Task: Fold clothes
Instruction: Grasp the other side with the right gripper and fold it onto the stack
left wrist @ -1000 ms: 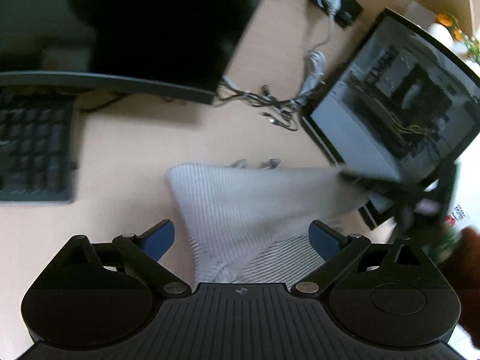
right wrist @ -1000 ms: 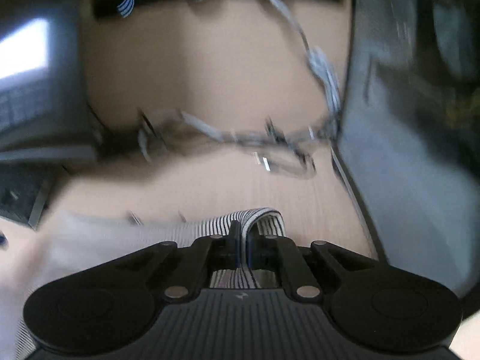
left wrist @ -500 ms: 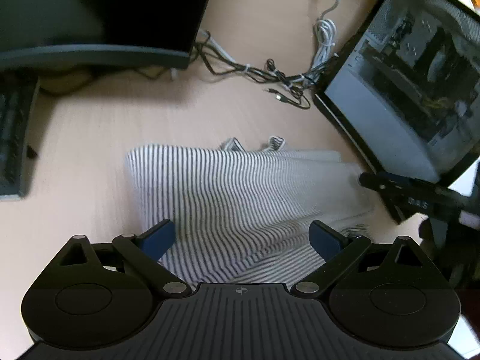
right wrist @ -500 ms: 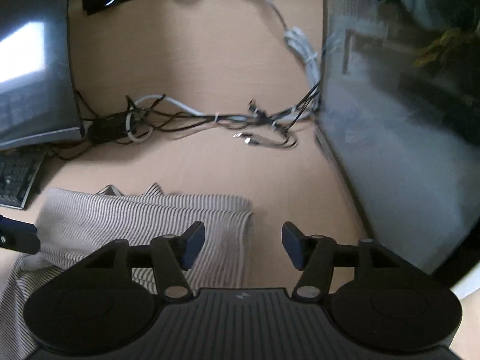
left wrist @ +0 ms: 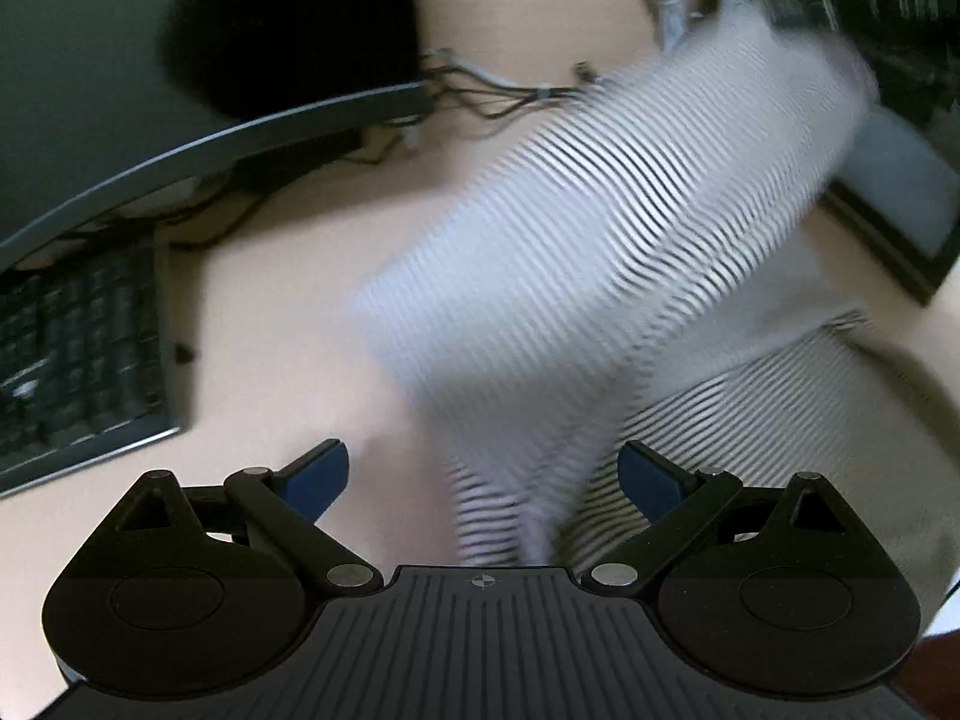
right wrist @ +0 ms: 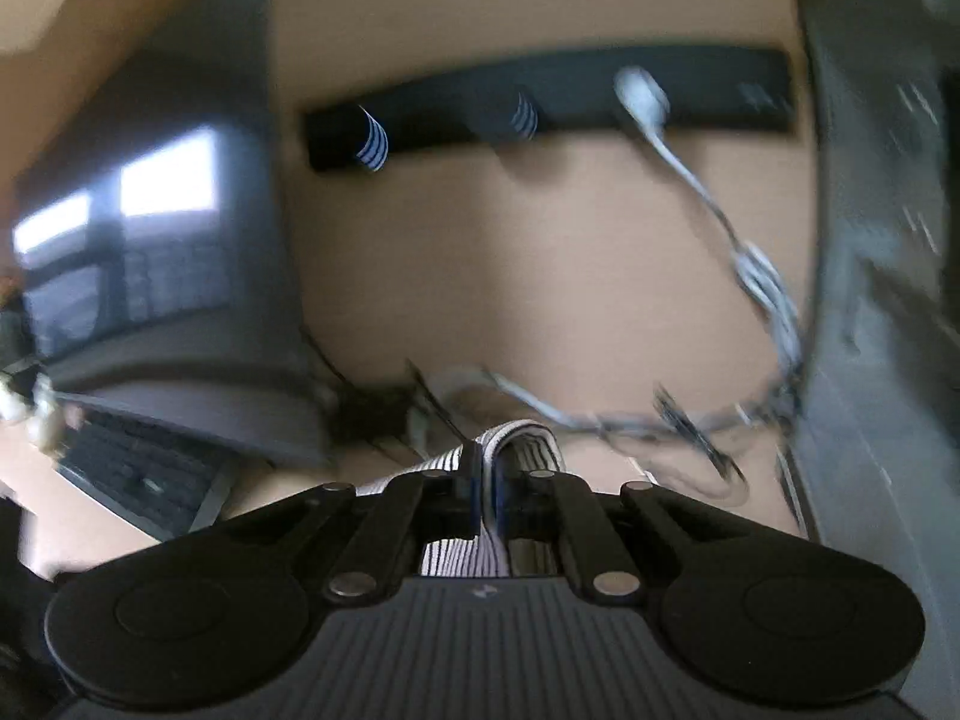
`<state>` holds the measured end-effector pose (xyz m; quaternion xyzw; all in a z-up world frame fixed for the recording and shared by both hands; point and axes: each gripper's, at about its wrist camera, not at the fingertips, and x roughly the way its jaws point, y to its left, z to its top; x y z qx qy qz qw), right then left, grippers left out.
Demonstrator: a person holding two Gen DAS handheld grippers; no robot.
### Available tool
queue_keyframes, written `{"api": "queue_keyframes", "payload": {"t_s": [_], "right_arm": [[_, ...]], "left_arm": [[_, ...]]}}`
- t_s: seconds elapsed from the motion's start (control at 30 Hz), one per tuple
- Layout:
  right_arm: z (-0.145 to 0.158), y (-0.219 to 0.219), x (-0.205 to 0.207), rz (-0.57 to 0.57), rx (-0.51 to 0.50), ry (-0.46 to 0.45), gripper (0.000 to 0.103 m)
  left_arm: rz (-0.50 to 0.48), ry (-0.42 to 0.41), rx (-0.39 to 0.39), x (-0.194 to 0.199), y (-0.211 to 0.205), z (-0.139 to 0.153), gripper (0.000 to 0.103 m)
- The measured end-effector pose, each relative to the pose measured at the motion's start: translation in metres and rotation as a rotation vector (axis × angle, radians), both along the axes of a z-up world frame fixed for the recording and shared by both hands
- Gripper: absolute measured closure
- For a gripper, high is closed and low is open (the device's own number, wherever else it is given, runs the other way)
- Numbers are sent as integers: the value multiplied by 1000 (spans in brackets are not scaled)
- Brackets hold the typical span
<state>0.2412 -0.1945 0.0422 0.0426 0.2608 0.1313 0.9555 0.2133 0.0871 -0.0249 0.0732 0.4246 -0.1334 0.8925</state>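
right claw (right wrist: 489, 480) re-clenched on shirt (left wrist: 600, 228) edge, half a second ago released | shirt now lifted off tabletop (left wrist: 270, 330), mid-fold | left claw (left wrist: 483, 474) released

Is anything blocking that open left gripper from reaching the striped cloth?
Nothing visible does. The black-and-white striped cloth hangs right ahead of the open left gripper, while the right gripper pinches a fold.
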Motion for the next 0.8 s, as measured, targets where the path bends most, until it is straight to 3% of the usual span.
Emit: {"api": "queue_keyframes", "payload": {"t_s": [0.1, 0.2, 0.3, 0.4, 0.47, 0.57, 0.8], "right_arm": [[-58, -12, 1, -91, -75, 152, 98], [-92, -17, -6, -149, -145, 232, 87], [-87, -10, -19, -162, -202, 211, 68], [-71, -1, -32, -150, -228, 155, 64], [-62, 5, -40, -129, -160, 141, 60], [-68, 12, -39, -102, -70, 167, 55], [-100, 21, -12, -101, -45, 159, 52]], "left_arm": [[20, 37, -42, -1, 20, -1, 4], [11, 73, -164, -2, 31, 8, 4], [0, 91, -350, 6, 30, 21, 4], [-3, 113, -460, 14, 20, 22, 4], [-3, 143, -483, 20, 12, 15, 4], [4, 145, -443, 25, 3, 5, 3], [53, 122, -434, 51, 7, -9, 3]]}}
